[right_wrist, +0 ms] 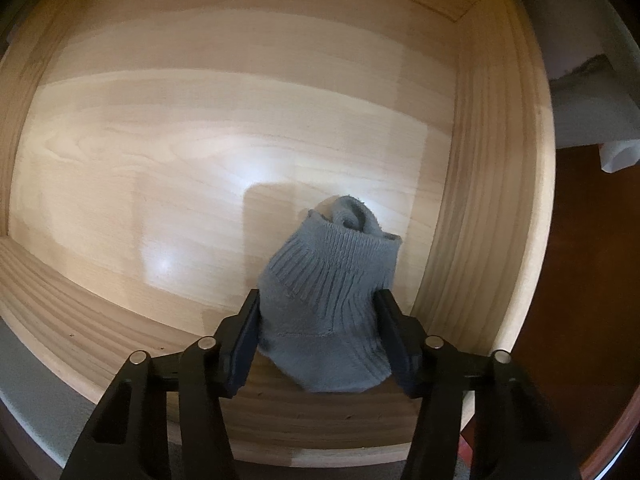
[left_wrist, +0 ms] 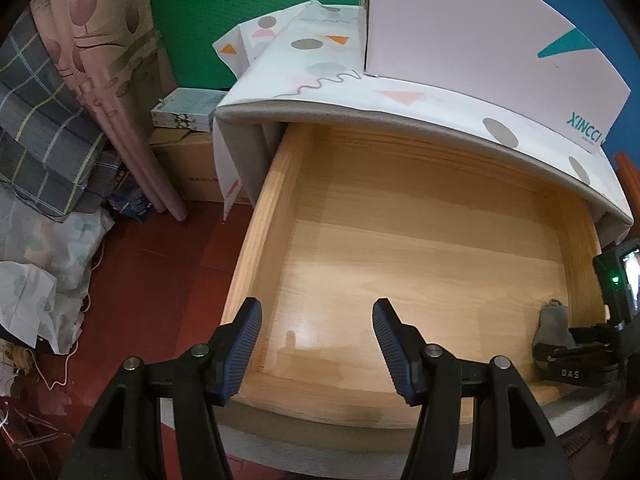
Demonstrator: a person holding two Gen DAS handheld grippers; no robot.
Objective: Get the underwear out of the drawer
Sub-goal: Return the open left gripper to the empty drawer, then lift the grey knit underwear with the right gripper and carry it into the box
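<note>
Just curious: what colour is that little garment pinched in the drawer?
Grey garment, ribbed at its cuff; clearest in the right wrist view.

**Grey knit garment in the open wooden drawer**

The garment [right_wrist: 328, 312] is a small grey knit piece with a ribbed cuff, bunched up and standing on end. It sits at about 5 o'clock in the drawer [right_wrist: 200, 120], near the right wall and front edge. The pale wooden drawer is pulled open.
</note>
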